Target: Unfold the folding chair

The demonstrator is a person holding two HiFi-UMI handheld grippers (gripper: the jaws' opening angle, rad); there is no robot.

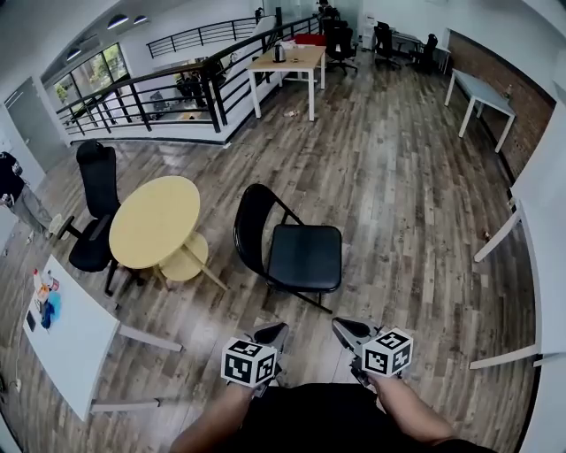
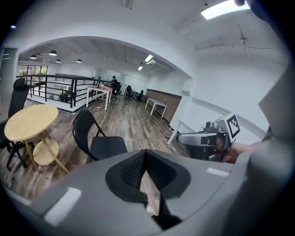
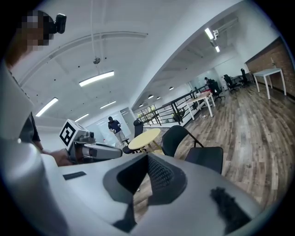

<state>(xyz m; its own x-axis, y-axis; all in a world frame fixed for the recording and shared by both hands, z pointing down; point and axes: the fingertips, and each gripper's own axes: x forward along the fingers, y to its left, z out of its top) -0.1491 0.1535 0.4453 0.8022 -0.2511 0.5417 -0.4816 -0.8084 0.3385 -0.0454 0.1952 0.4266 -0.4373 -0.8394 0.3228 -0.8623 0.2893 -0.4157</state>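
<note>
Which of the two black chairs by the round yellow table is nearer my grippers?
The folding chair, open on thin tube legs right of the table. The office chair stands farther off, at the table's left.

Illumination is bright and even. Sources: ceiling strip lights (image 3: 97, 78) and daylight from windows (image 1: 88, 75) at the upper left of the head view. One overexposed fixture (image 2: 223, 8) glares at the upper right of the left gripper view. The folding chair (image 1: 296, 252) casts only a faint, soft shadow. Fisheye distortion bends lines toward all frame edges. Gripper-view corners are vignetted black, and the near foreground at their lower edge is defocused.
</note>
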